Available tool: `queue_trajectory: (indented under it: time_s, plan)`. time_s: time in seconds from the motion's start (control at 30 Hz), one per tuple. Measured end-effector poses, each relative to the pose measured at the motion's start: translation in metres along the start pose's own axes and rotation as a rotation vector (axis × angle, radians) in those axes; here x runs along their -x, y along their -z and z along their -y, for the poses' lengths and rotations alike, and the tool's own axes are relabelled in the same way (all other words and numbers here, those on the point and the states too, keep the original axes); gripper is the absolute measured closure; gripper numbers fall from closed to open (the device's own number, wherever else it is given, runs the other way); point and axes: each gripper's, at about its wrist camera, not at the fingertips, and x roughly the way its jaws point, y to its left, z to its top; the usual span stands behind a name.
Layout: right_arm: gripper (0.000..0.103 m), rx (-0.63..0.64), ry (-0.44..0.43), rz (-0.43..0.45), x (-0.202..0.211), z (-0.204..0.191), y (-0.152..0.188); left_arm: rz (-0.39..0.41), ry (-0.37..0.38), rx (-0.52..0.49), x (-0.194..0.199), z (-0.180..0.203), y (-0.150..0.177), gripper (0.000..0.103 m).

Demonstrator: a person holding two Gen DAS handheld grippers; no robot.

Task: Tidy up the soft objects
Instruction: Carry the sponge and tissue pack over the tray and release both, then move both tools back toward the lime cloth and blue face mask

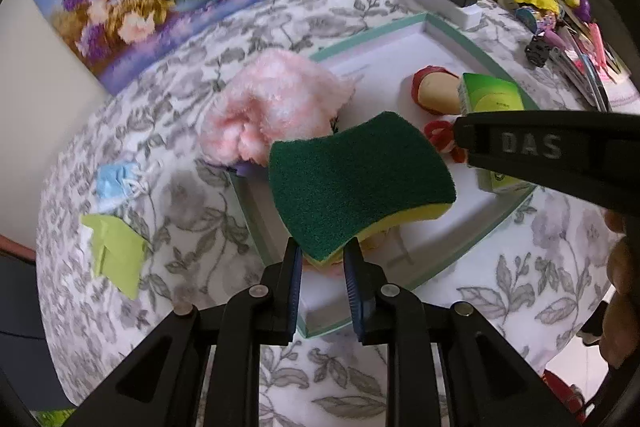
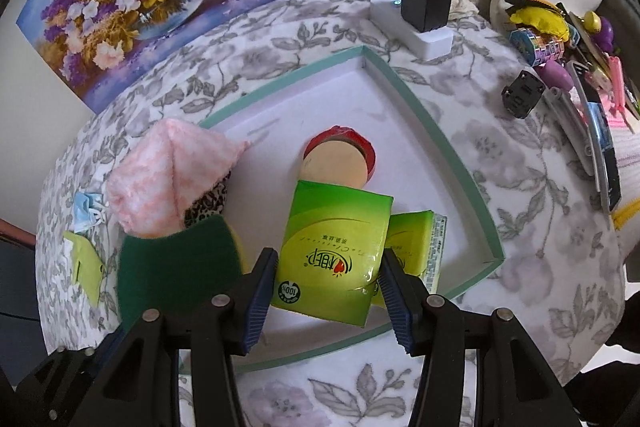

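Left of the white tray (image 2: 448, 163), a blue mask (image 1: 116, 183) and a green card (image 1: 116, 259) lie on the cloth. Over the tray's left edge, the left gripper (image 1: 320, 255) pinches the green-and-yellow sponge (image 1: 360, 179) beside the pink fluffy cloth (image 1: 276, 107). Toward the tray's right side, the right gripper (image 2: 328, 279) clamps a green tissue pack (image 2: 336, 251). I'd lower each flat into bare tray floor before letting go.
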Motion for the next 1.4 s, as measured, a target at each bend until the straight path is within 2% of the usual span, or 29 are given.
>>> queue_trajectory:
  time_s: [0.1, 0.13, 0.17, 0.23, 0.33, 0.53, 0.6, 0.63, 0.67, 0.83, 0.93, 0.97, 1.03, 1.4]
  plan:
    - [0.048, 0.008, -0.001, 0.000, 0.001, -0.002, 0.000, -0.017, 0.007, 0.020, -0.003, -0.004, 0.001, 0.078]
    - [0.048, 0.009, -0.002, 0.002, 0.002, -0.003, 0.000, -0.021, 0.009, 0.023, -0.002, -0.004, 0.001, 0.069]
    - [0.048, 0.012, -0.004, 0.002, 0.003, -0.004, 0.000, -0.023, 0.014, 0.030, -0.002, -0.006, 0.001, 0.050]
    - [0.046, 0.020, -0.012, 0.007, 0.005, -0.006, -0.001, -0.018, 0.021, 0.045, 0.000, -0.010, 0.001, 0.030]
    - [0.040, 0.027, -0.019, 0.017, 0.008, -0.009, -0.002, -0.016, 0.016, 0.061, 0.003, -0.017, 0.001, 0.030]
    - [0.040, 0.032, -0.008, 0.016, 0.009, -0.011, -0.003, -0.045, 0.048, 0.136, 0.004, -0.039, 0.004, 0.028]
    - [0.035, 0.031, -0.006, 0.012, 0.008, -0.011, -0.003, -0.047, 0.060, 0.168, 0.004, -0.048, 0.005, 0.027]
    - [0.027, 0.031, -0.004, 0.009, 0.008, -0.011, -0.003, -0.048, 0.068, 0.189, 0.005, -0.054, 0.006, 0.024]
    - [0.026, 0.031, -0.003, 0.006, 0.007, -0.012, -0.002, -0.047, 0.072, 0.205, 0.005, -0.059, 0.006, 0.018]
    - [0.024, 0.043, 0.002, -0.003, 0.005, -0.015, -0.001, -0.035, 0.075, 0.316, 0.006, -0.089, 0.008, 0.017]
    - [0.007, 0.051, 0.010, 0.000, 0.004, -0.018, 0.000, -0.037, 0.071, 0.391, 0.003, -0.110, 0.012, 0.015]
    - [0.000, 0.054, 0.014, 0.004, 0.005, -0.019, 0.000, -0.039, 0.069, 0.409, 0.001, -0.116, 0.013, 0.010]
    - [0.000, 0.061, 0.020, 0.014, 0.005, -0.021, 0.000, -0.047, 0.062, 0.456, -0.003, -0.130, 0.016, 0.001]
    - [0.000, 0.078, 0.028, 0.027, 0.007, -0.038, 0.001, -0.047, 0.063, 0.616, -0.010, -0.187, 0.033, 0.001]
